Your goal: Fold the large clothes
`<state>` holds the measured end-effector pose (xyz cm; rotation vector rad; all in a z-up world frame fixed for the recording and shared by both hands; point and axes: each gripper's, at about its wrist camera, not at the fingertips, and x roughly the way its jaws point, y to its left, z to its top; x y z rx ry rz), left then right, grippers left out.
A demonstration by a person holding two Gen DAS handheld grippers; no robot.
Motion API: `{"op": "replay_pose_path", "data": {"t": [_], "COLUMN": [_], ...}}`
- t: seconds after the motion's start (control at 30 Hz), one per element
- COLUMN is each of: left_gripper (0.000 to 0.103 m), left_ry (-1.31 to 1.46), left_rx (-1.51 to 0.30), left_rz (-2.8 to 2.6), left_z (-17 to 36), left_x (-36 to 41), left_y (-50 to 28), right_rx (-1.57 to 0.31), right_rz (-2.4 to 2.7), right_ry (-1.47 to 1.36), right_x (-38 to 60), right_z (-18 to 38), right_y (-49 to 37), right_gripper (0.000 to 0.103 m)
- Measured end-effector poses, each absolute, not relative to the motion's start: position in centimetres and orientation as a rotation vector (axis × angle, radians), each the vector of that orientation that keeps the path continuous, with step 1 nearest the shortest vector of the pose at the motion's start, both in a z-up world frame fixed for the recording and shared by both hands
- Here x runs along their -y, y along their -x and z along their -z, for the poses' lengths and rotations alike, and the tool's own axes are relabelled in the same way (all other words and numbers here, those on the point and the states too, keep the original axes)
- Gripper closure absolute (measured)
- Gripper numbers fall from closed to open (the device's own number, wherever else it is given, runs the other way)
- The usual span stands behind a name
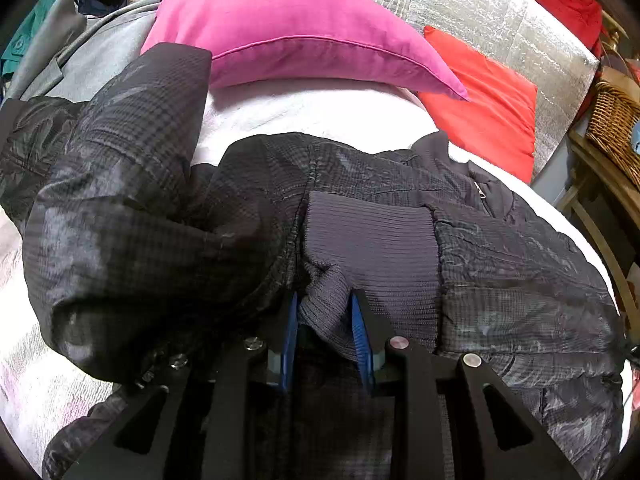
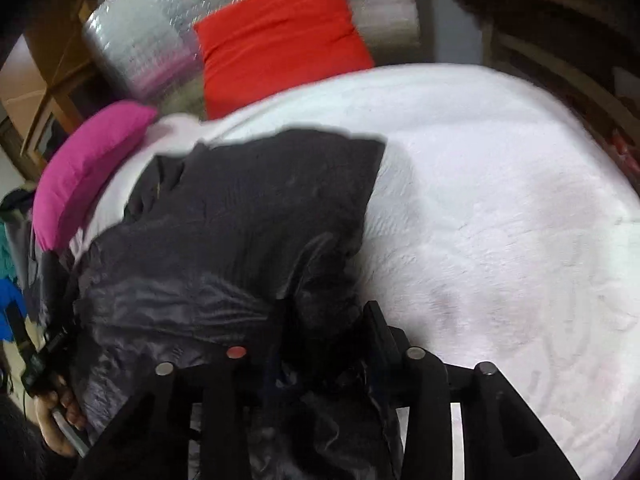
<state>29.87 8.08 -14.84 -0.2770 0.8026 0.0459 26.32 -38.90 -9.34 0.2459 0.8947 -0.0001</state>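
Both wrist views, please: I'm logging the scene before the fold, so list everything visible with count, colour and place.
jacket: one, black, spread on the bed, ribbed cuff pinched
bed cover: one, white, under the jacket
pink pillow: one, at the bed head
red cushion: one, beside the pink pillow
foil sheet: one, silver, behind the pillows
wicker basket: one, brown, off the bed
grey garment: one, beside the pink pillow
left gripper: black with blue pads, shut on the cuff
right gripper: black, jacket fabric between its fingers
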Motion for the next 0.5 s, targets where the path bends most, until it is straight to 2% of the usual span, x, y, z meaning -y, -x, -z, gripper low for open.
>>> {"op": "replay_pose_path", "data": {"t": [0.07,0.13,0.17,0.27,0.3,0.33,0.4,0.5], "left_gripper": [0.074,0.074,0.074,0.074,0.074,0.074,0.074,0.074], "left_ry": [0.276,0.277,0.277,0.278,0.279,0.279,0.281,0.279], "left_rx": [-0.803,-0.803,-0.803,-0.803,-0.803,-0.802,-0.801,-0.801], "left_rz": [-0.046,-0.046,-0.046,-0.045,-0.044,-0.044,-0.044,-0.047], "left_z": [14.9,14.9,14.9,14.9,14.9,14.9,14.8,14.9], "left_x": [-8.0,-8.0,-8.0,-8.0,-8.0,-8.0,-8.0,-8.0], "left_y": [-29.9,-29.9,-30.0,-30.0,-30.0,-30.0,-30.0,-30.0], "right_rx": [-0.818,-0.767,-0.752,-0.840,-0.929,-0.994,-0.936,-0.852], "right_rz": [-0.012,-0.063,-0.102,-0.141,-0.130,-0.118,-0.086,-0.128], "right_ry": [-0.230,-0.216,-0.193,-0.220,-0.238,-0.265,-0.287,-0.272], "right_x": [37.9,36.1,35.0,33.5,33.7,34.2,34.4,33.2], "right_z": [6.9,5.4,5.1,7.9,10.3,12.3,11.5,8.6], "right_y": [-25.2,-25.0,-24.9,-26.5,-27.7,-28.5,-28.1,-26.7], "right_gripper": [0.057,0.036,0.032,0.030,0.030,0.037,0.039,0.034]}}
